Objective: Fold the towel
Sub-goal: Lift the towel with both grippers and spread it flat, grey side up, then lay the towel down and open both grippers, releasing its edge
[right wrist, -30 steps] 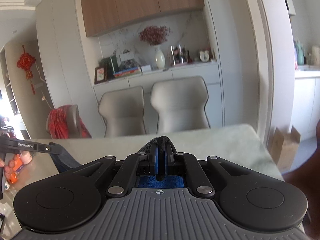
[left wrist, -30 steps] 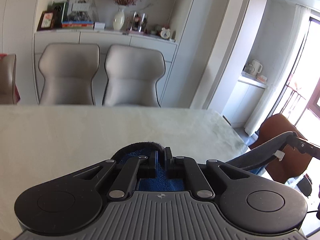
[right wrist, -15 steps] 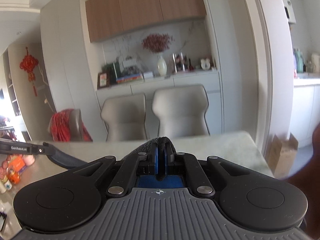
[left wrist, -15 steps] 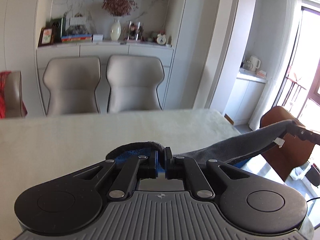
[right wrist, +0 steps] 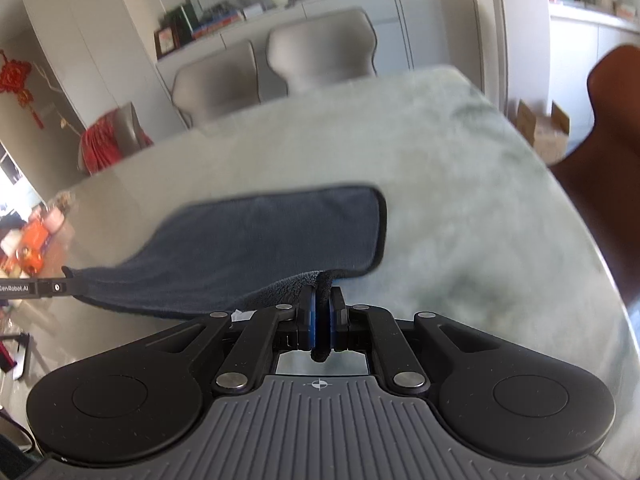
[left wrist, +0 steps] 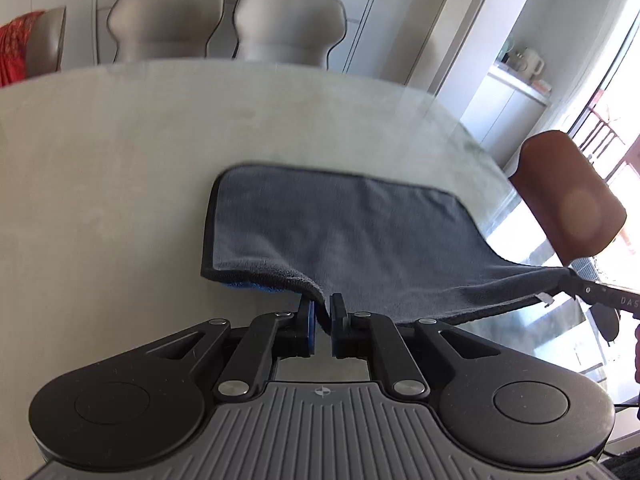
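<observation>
- While draped over the table, grey towel: far edge flat on the surface, near edge lifted.
- Left gripper: slightly parted, towel hem between the pads, clamping uncertain.
- Right gripper: clenched on the near towel corner.
- Brown chair: beside the table.

- Bare bench extends left of and beyond the towel.
- Brown chair stands close at the bench's right edge.
- Two grey chairs line its far edge.
</observation>
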{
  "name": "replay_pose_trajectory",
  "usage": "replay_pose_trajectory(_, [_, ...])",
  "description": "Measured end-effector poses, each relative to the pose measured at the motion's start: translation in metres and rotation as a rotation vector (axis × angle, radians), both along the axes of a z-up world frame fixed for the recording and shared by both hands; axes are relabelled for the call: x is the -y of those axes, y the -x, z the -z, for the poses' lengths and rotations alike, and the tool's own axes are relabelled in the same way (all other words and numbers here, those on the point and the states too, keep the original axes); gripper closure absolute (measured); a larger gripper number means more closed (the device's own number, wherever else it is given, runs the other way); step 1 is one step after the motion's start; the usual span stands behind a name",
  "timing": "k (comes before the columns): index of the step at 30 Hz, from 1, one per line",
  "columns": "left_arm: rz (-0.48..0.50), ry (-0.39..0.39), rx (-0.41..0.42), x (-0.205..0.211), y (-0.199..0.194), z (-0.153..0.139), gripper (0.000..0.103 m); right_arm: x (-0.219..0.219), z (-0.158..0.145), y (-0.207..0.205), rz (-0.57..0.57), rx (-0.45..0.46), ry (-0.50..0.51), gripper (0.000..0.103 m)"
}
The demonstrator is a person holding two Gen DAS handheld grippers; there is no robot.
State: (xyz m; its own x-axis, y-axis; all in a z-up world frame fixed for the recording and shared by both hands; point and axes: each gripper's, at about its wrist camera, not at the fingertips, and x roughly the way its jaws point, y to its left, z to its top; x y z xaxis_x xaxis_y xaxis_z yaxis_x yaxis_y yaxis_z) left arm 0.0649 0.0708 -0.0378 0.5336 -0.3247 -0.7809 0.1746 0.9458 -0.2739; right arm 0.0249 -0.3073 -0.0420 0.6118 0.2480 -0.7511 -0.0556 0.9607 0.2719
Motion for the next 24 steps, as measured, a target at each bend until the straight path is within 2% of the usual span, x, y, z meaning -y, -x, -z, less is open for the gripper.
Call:
replay_pose_trajectory(4, [0.002, -0.019, -0.053, 0.001, 0.010, 0.022, 0.095, -0.002, 0.017, 0.010, -0.001, -0.069, -0.001, 0.097])
replay_pose_trajectory(9, [-0.012, -0.029, -0.090, -0.008, 0.020, 0.036, 0.094, -0.004, 0.032, 0.021, -0.013, -0.131, -0.008, 0.097])
replay_pose_trajectory(15, [0.017, -0.060, -0.119, -0.012, 0.023, 0.043, 0.093, 0.000, 0.035, 0.033, 0.024, -0.147, 0.001, 0.097])
replay_pose_trajectory(20, [0.033, -0.042, -0.148, -0.011, 0.027, 0.048, 0.092, 0.009, 0.030, 0.030, 0.047, -0.142, 0.016, 0.097])
replay_pose_trajectory(24, [0.033, -0.061, -0.153, -0.017, 0.032, 0.048, 0.092, 0.009, 0.032, 0.027, 0.046, -0.149, 0.071, 0.097])
